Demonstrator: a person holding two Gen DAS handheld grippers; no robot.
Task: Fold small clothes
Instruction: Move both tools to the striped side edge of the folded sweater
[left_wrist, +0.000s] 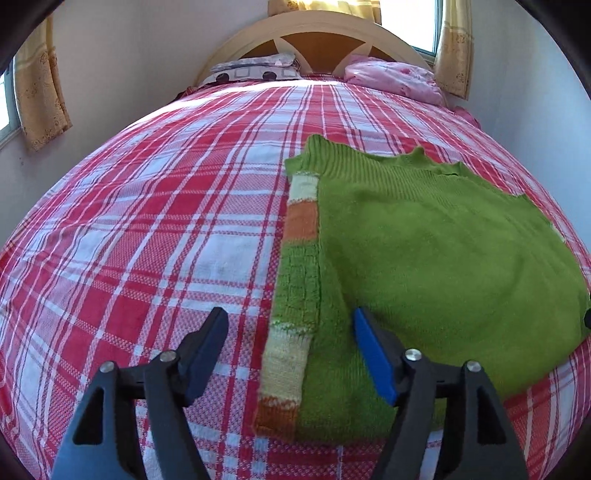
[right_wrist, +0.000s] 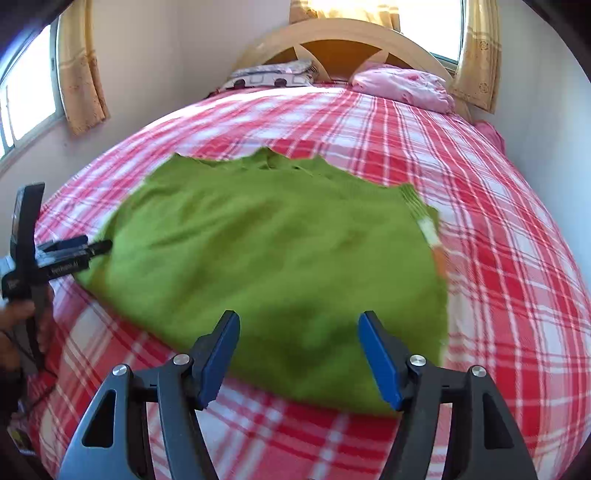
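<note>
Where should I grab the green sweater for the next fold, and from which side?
Probably the sweater hem nearest you, one corner per tool. It lies flat on the bed with sleeves already folded in and its collar toward the headboard, so the near edge is free. Come in low from the foot of the bed and pinch the layers together.

Red plaid bed (left_wrist: 147, 206), green sweater (left_wrist: 424, 236) flat on it, two pillows (left_wrist: 255, 70) at headboard

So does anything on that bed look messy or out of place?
Nothing is spilled or damaged. The green sweater lies part-folded on the plaid bedsheet, a striped sleeve laid along one edge. Its far edge is wavy and uneven, so the fold is not square. Both tongs are open and hold nothing.
</note>
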